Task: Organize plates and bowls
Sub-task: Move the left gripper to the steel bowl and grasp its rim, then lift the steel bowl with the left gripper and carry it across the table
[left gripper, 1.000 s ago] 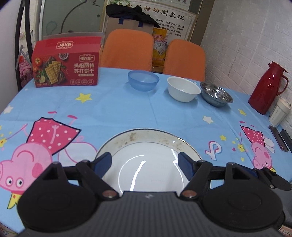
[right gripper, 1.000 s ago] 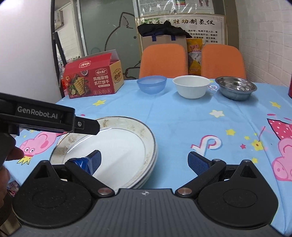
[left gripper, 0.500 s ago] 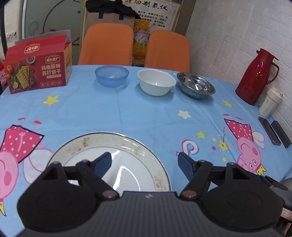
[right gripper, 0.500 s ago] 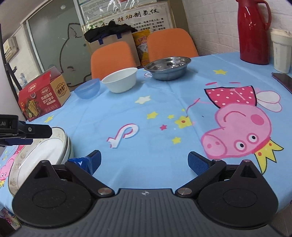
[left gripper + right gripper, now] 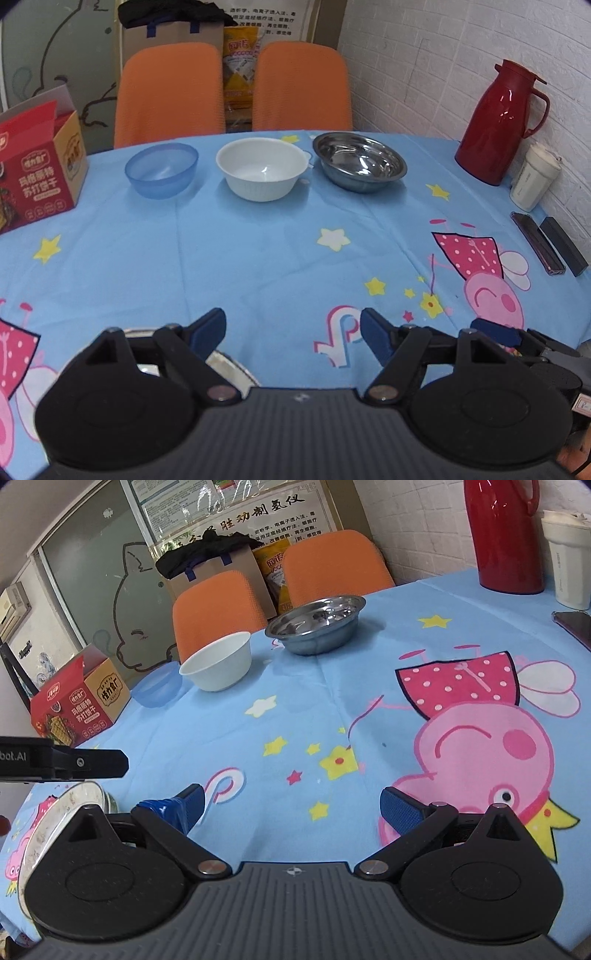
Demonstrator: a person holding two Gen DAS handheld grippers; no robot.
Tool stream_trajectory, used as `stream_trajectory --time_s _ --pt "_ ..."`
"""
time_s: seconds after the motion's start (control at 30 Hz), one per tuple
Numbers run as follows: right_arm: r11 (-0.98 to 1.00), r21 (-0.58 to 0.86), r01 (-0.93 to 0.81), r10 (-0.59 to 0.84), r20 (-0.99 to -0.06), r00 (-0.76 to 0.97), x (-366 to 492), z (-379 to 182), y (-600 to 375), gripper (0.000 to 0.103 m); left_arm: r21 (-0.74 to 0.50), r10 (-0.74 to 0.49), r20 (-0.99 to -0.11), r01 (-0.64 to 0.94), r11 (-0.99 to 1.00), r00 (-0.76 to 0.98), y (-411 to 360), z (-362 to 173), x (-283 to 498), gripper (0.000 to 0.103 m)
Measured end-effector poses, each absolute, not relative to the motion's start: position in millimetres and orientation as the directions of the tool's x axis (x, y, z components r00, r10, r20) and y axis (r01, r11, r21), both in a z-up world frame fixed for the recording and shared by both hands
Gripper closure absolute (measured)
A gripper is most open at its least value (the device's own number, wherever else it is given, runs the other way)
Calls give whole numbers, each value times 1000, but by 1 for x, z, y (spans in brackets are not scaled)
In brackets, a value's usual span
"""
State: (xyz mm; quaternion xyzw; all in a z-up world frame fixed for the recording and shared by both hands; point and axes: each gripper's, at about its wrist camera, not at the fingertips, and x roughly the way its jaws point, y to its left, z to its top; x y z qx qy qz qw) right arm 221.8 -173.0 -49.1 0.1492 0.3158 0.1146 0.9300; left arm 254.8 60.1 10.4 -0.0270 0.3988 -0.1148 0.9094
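A blue plastic bowl (image 5: 161, 169), a white bowl (image 5: 262, 168) and a steel bowl (image 5: 359, 161) stand in a row at the far side of the table. They show in the right wrist view too: blue bowl (image 5: 157, 687), white bowl (image 5: 217, 661), steel bowl (image 5: 316, 624). A stack of white plates (image 5: 55, 812) with soiled rims lies at the near left; only its rim (image 5: 229, 363) shows behind my left gripper (image 5: 293, 328). Both grippers are open and empty. My right gripper (image 5: 291, 805) hovers over the tablecloth to the right of the plates.
A red cracker box (image 5: 37, 173) stands at the far left. A red thermos (image 5: 496, 122), a white cup (image 5: 533, 177) and two dark flat cases (image 5: 550, 243) sit at the right edge. Two orange chairs (image 5: 170, 92) stand behind the table.
Both grippers have swung right, away from the plates. The plate stack has slid to the lower left edge of both views. The bowls now sit nearer the centre.
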Motion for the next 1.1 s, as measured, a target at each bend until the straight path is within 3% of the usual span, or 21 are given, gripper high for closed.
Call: stream_trajectory --time_s 0.33,0.47,0.67,0.73,0.9,1.1 --pt "952 287 -107 254 -545 799 342 -12 -208 14 -89 -299 -681 330 940 669 27 49 412 30" --pt "959 277 -63 223 -595 772 408 -16 -218 14 -158 -347 -722 347 925 598 2 31 494 30" --pt "968 249 -42 200 -652 731 463 -37 -212 14 -148 -306 -802 327 934 512 -26 -17 567 31" --pt "971 235 -51 200 -673 712 476 -46 -208 14 -150 -294 -825 316 937 482 -32 -32 581 33" --pt "976 170 -137 216 -666 714 488 -57 -188 16 -111 -291 -840 380 918 458 -48 -41 583 60" --pt "958 189 -214 285 -671 684 481 -49 -177 16 -98 -296 -847 418 903 441 -52 -35 579 60"
